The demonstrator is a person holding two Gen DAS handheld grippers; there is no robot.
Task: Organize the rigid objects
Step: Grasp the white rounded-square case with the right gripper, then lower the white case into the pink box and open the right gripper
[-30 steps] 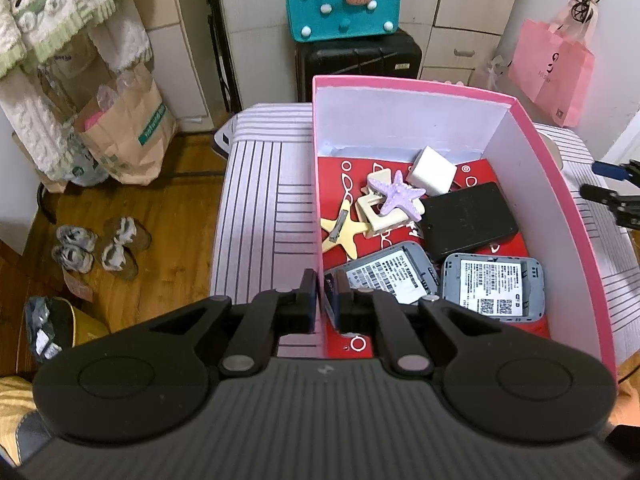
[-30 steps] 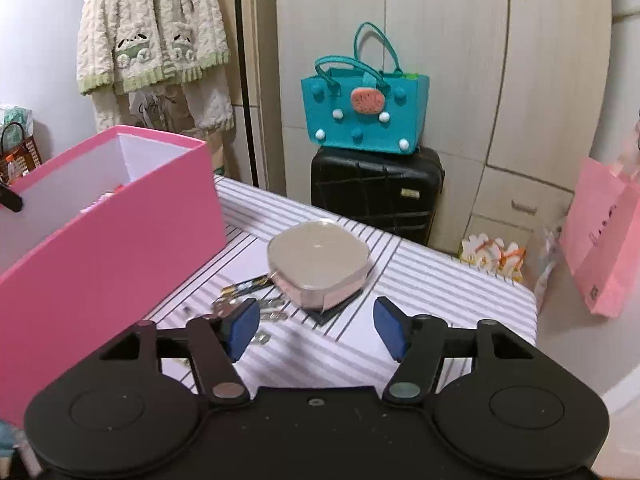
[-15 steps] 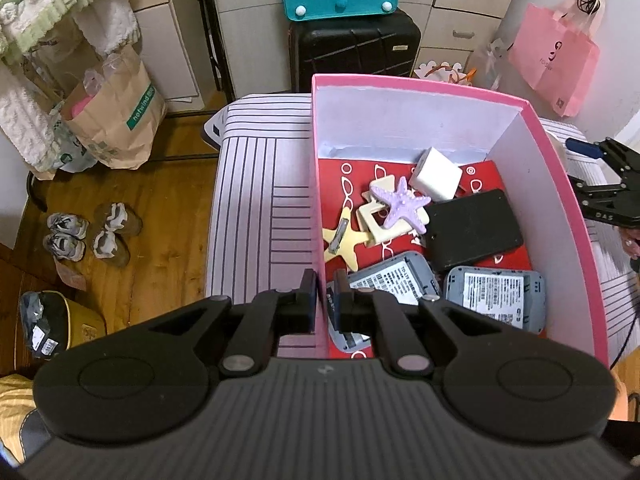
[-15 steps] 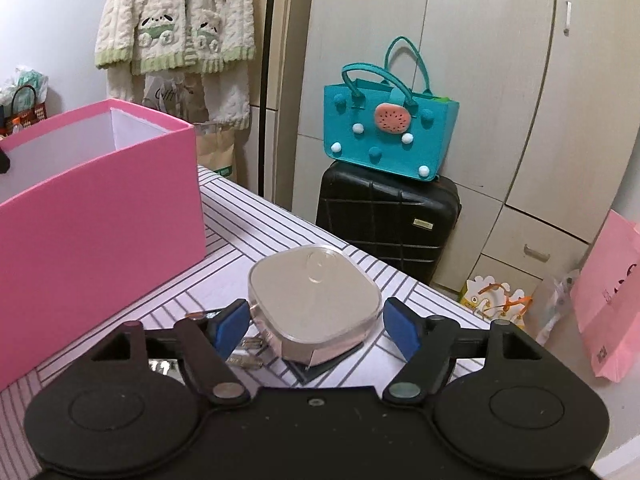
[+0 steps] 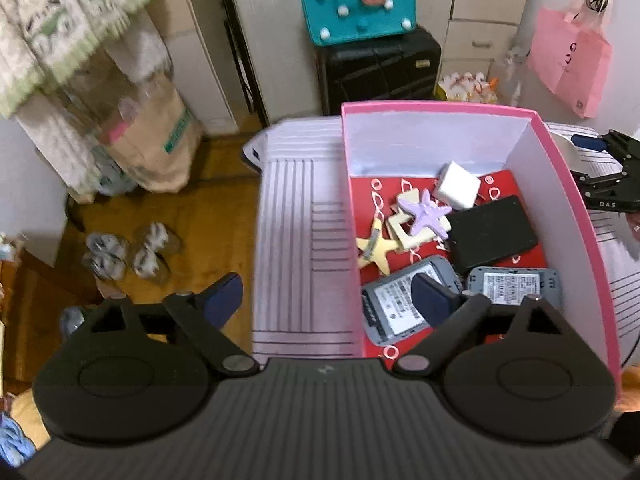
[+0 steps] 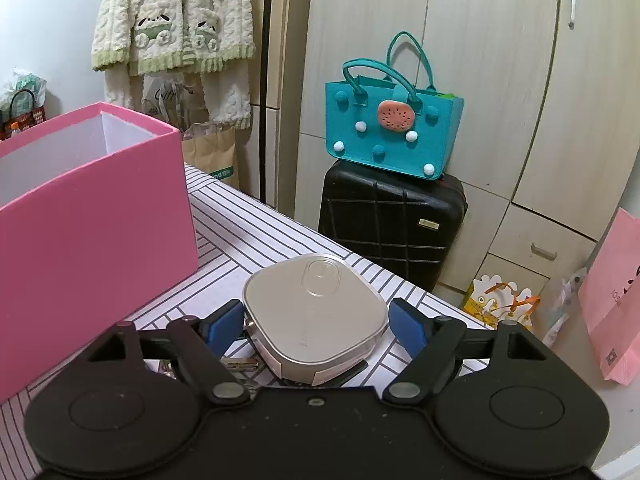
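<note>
The silver case (image 6: 314,312) sits on the striped table (image 6: 256,232) right of the pink box (image 6: 96,216), between my right gripper (image 6: 316,322)'s just-widened jaws, so I'd centre, then squeeze evenly (left gripper (image 5: 326,294) just sprang wide, empty).

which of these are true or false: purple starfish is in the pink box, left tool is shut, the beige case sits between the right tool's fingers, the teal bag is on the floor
1. The purple starfish lies in the pink box. True.
2. The left tool is shut. False: its jaws have just been opening and stand wide, with nothing gripped.
3. The beige case sits between the right tool's fingers. True; the pads are not pressing on it.
4. The teal bag is on the floor. False: it stands on the black suitcase.
</note>
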